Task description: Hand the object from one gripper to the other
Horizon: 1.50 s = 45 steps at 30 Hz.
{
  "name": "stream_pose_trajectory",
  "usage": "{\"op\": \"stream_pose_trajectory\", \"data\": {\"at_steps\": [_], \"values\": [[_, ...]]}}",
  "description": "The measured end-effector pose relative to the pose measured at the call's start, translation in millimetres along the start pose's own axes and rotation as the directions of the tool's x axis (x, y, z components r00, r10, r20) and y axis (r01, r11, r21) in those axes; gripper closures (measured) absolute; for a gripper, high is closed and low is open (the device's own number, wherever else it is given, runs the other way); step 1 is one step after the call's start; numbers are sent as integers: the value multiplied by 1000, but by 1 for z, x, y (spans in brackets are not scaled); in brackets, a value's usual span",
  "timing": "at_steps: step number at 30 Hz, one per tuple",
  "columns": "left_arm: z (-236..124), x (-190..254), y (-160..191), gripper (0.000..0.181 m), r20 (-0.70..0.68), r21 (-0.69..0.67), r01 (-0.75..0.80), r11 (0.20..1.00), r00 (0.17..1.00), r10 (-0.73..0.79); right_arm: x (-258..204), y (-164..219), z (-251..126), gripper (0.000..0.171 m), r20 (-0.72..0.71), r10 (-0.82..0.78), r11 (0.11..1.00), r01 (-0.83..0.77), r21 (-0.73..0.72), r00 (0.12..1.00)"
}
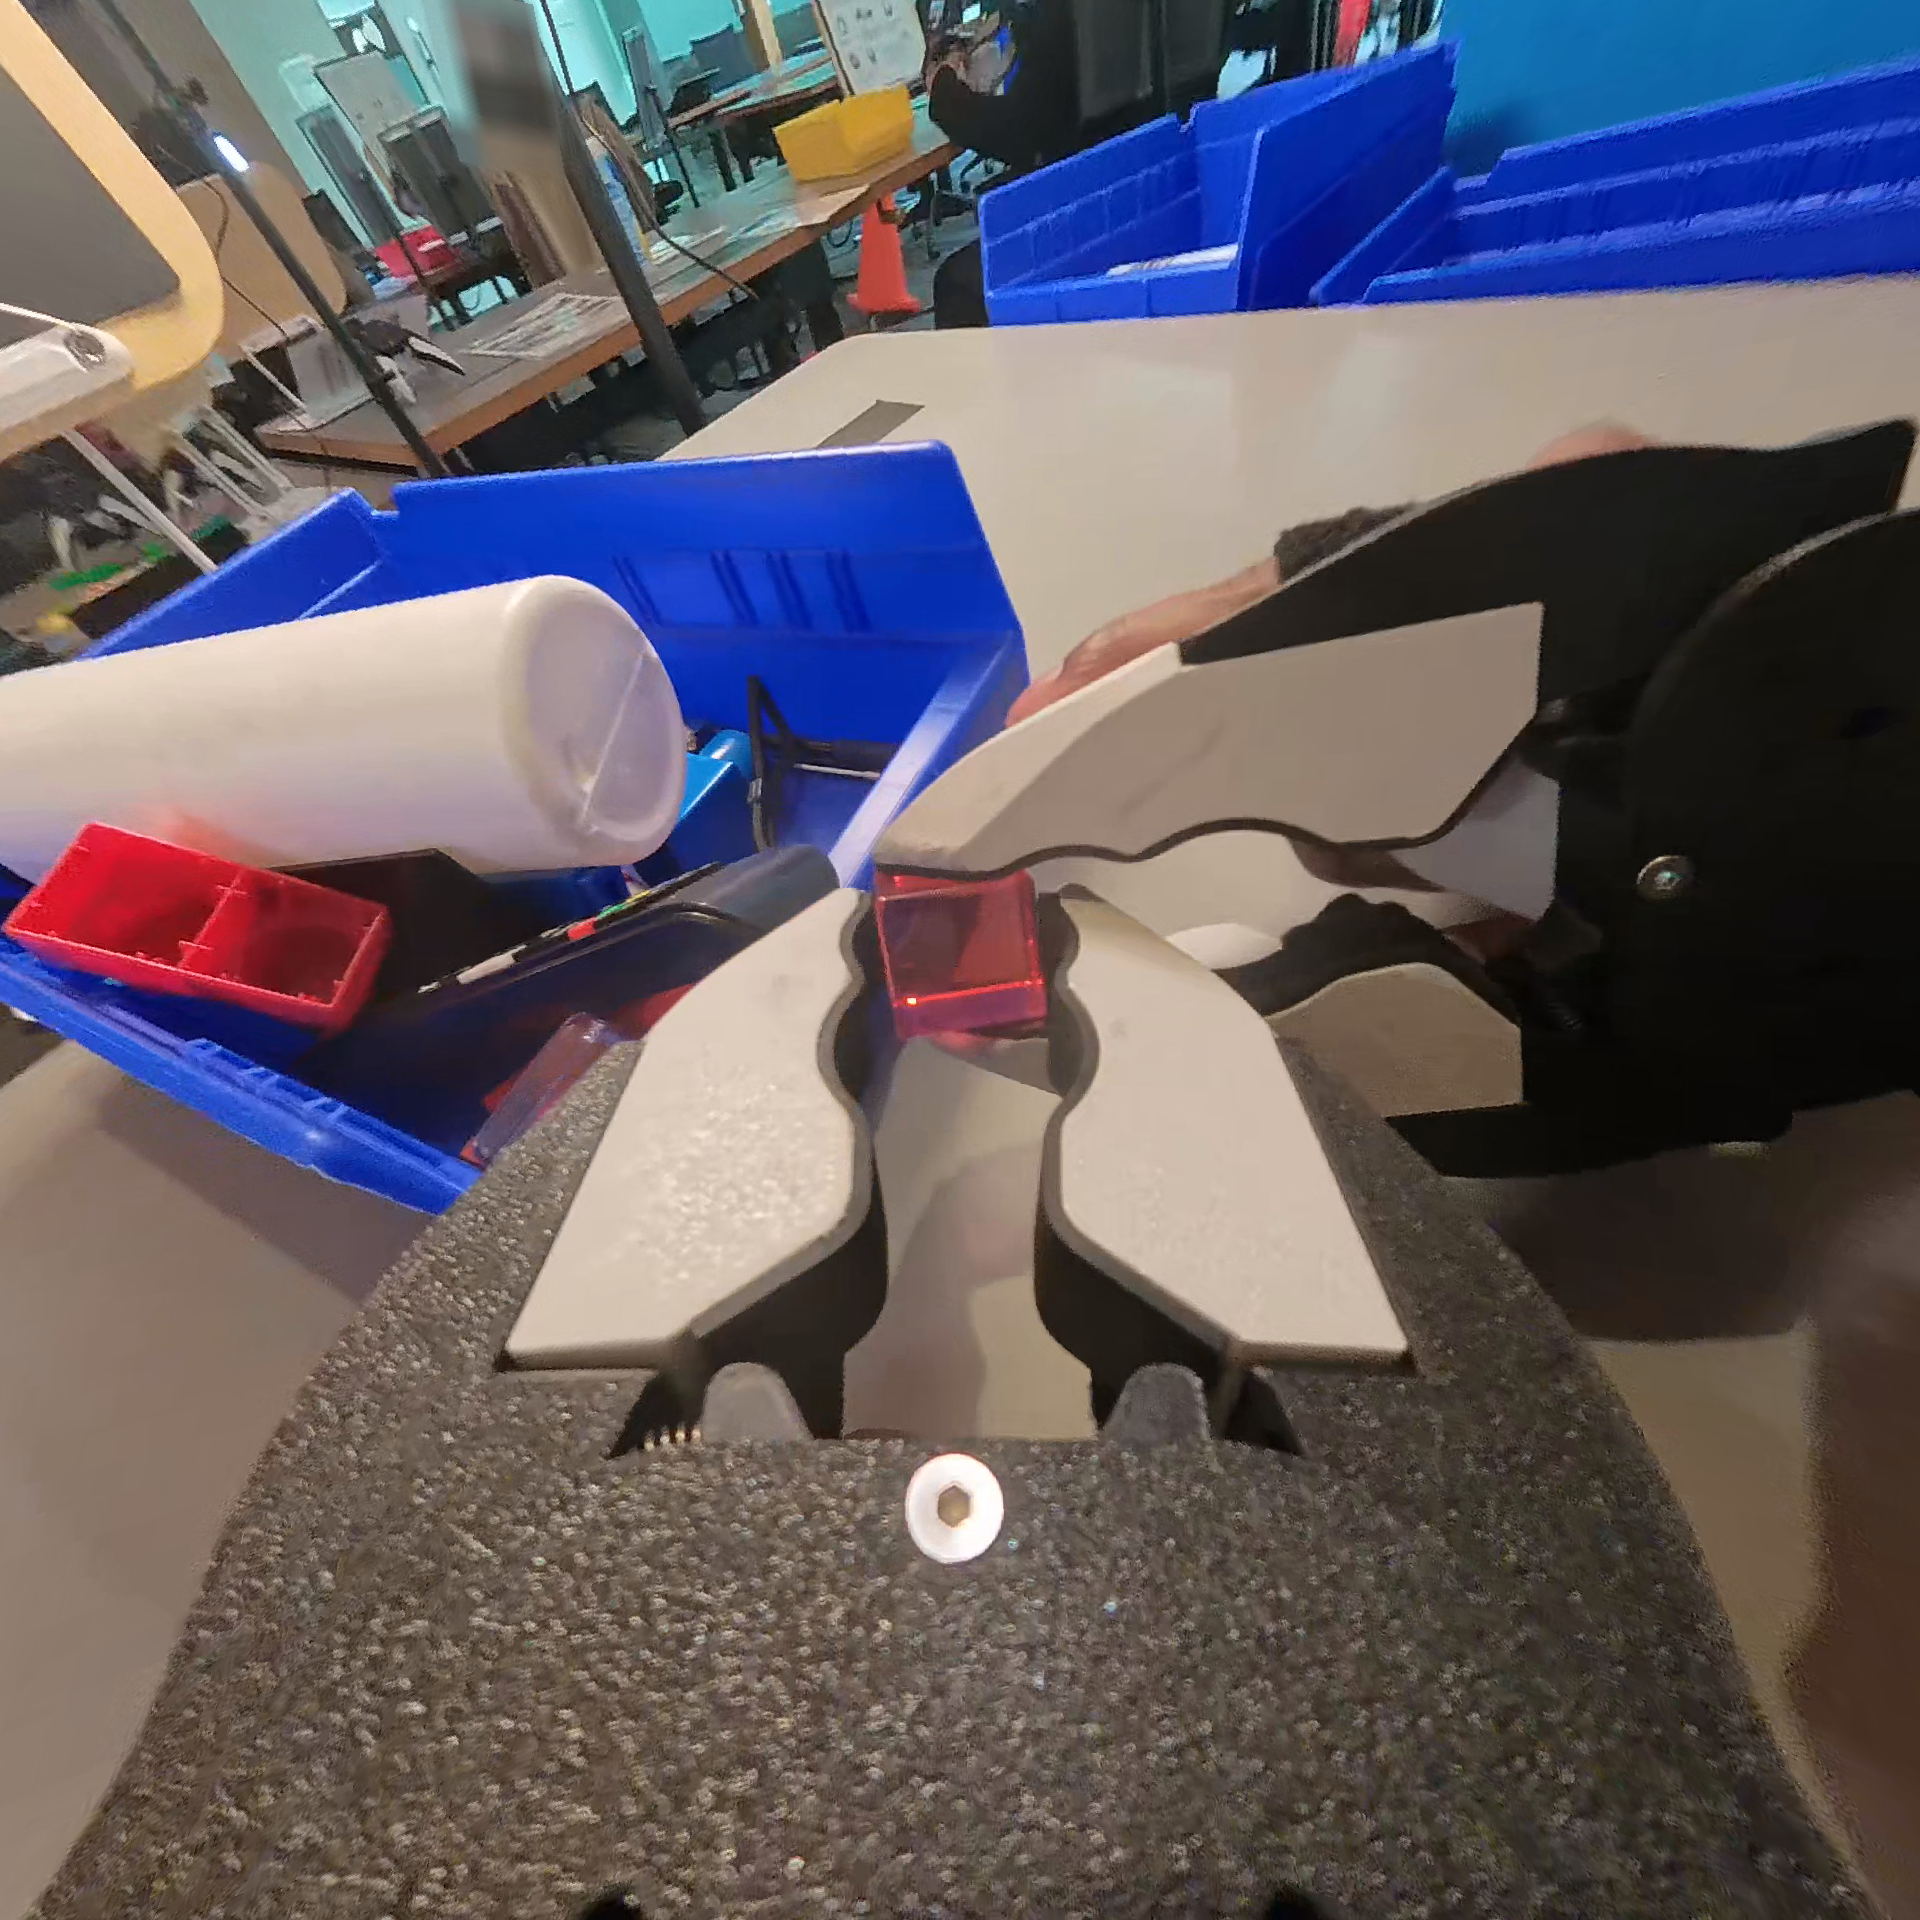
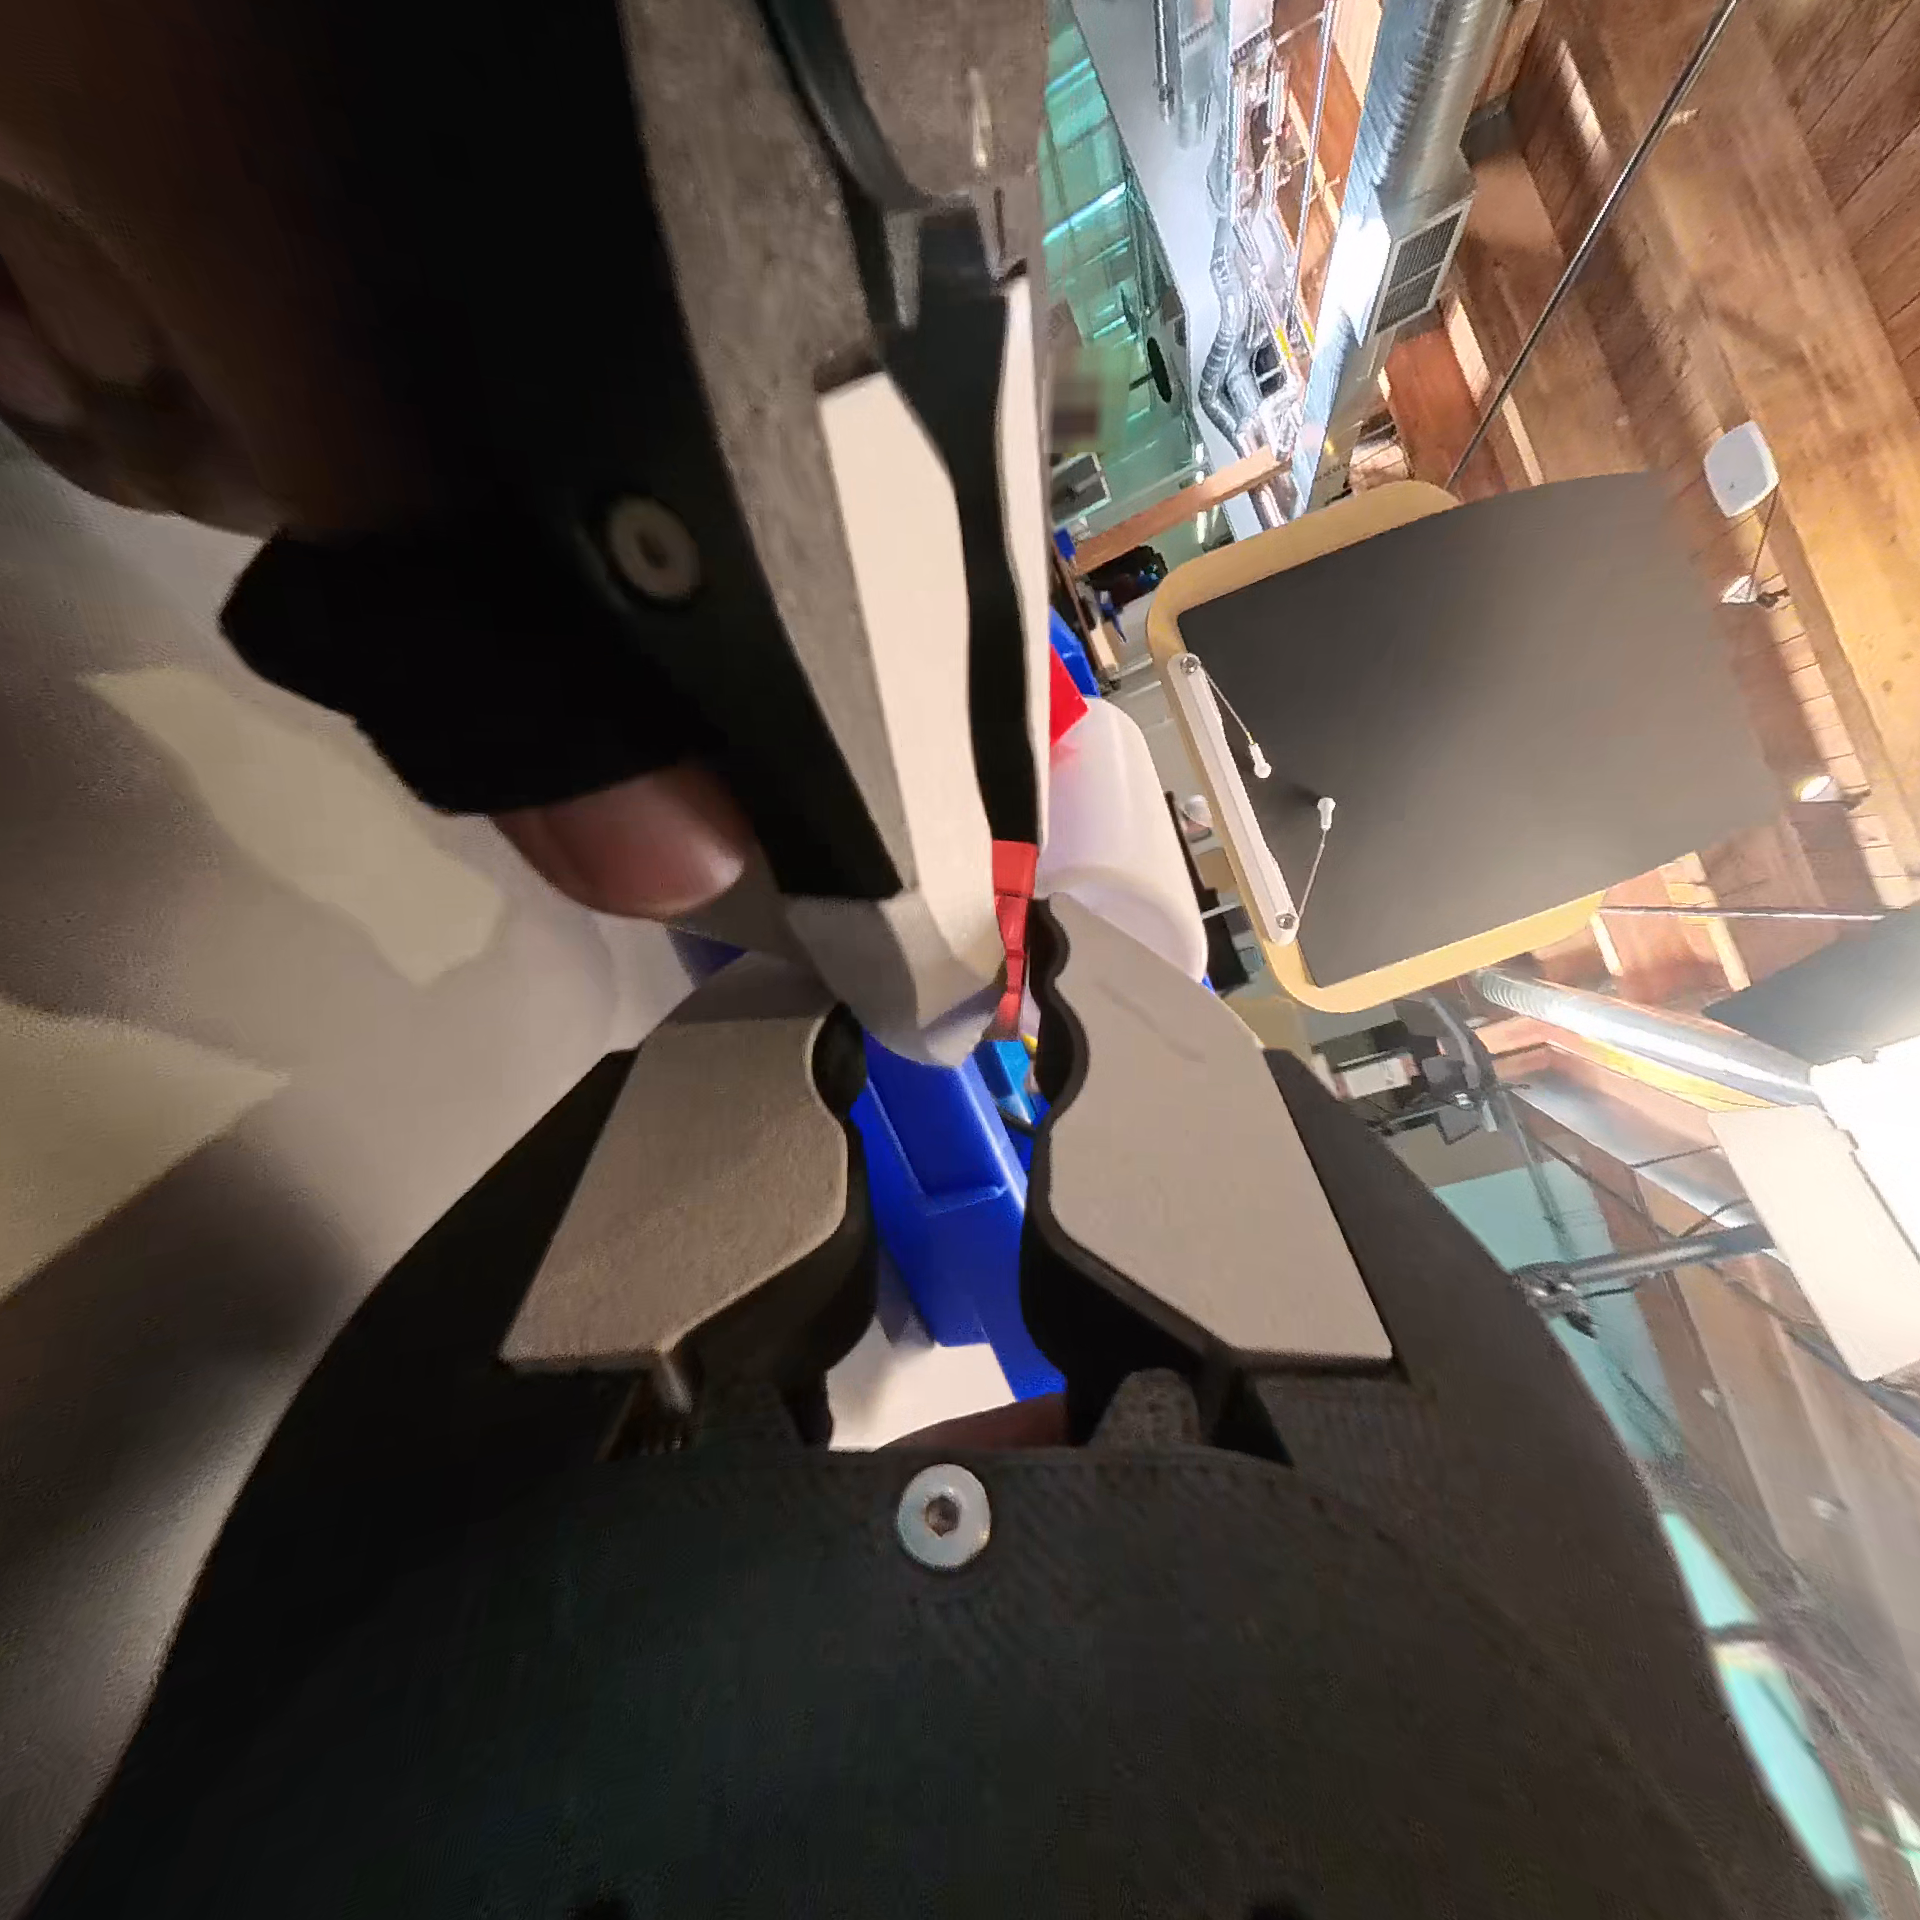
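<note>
A translucent red block sits between the tips of my left gripper, which is shut on it above the table. My right gripper comes in from the right, turned a quarter turn. Its upper finger lies on top of the block and its lower finger runs under it, tip hidden. In the right wrist view, my right gripper straddles the block. One of the left gripper's fingers hides most of the block. I cannot tell whether the right jaws clamp it.
A blue bin stands just left of the handover, holding a white cylinder, a red tray and other items. More blue bins stand at the back of the grey table. A hand holds the left gripper. Only a small space, under 4 cm, lies between the two pairs of fingers.
</note>
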<state>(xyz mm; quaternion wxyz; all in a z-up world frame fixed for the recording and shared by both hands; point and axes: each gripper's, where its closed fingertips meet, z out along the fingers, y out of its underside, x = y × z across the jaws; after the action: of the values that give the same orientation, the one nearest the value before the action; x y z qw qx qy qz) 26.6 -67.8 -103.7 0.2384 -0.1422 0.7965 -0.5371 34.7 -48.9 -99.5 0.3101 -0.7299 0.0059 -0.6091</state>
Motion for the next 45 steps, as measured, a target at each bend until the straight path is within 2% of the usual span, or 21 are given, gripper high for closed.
{"op": "stream_pose_trajectory", "data": {"at_steps": [5, 15, 22, 27, 30, 33, 37, 45], "values": [[-6, -7, -10, 152, -67, 75, 144, 987, 988, -139, 9, -1, -5, 141, 48, 197, 978, -200, 60, 979], [-16, -33, -13, 152, 21, 91, 81, 992, 996, -84, 29, 53, 0, 141, 22, 278, 956, -275, -106, 960], [-19, -34, -19, 152, 31, 102, 6, 995, 999, -10, 21, 72, 6, 129, 89, 98, 977, -79, -199, 991], [-20, -24, -25, 152, 3, 119, -71, 990, 997, 71, 8, 80, 12, 121, 190, 98, 962, -44, -268, 977], [-20, -20, -25, 152, -15, 104, -123, 987, 992, 125, 5, 86, 18, 115, 234, 22, 948, 54, -312, 972], [-18, -21, -20, 152, -21, 48, -160, 986, 987, 161, -6, 93, 20, 112, 324, -40, 913, 167, -373, 945], [-18, -29, -19, 152, -4, -29, -186, 982, 982, 186, -9, 97, 22, 120, 369, -115, 871, 272, -410, 922], [-19, -41, -40, 152, 30, -162, -310, 937, 947, 319, -24, 75, 2, 118, 423, -100, 870, 285, -401, 900]]}}
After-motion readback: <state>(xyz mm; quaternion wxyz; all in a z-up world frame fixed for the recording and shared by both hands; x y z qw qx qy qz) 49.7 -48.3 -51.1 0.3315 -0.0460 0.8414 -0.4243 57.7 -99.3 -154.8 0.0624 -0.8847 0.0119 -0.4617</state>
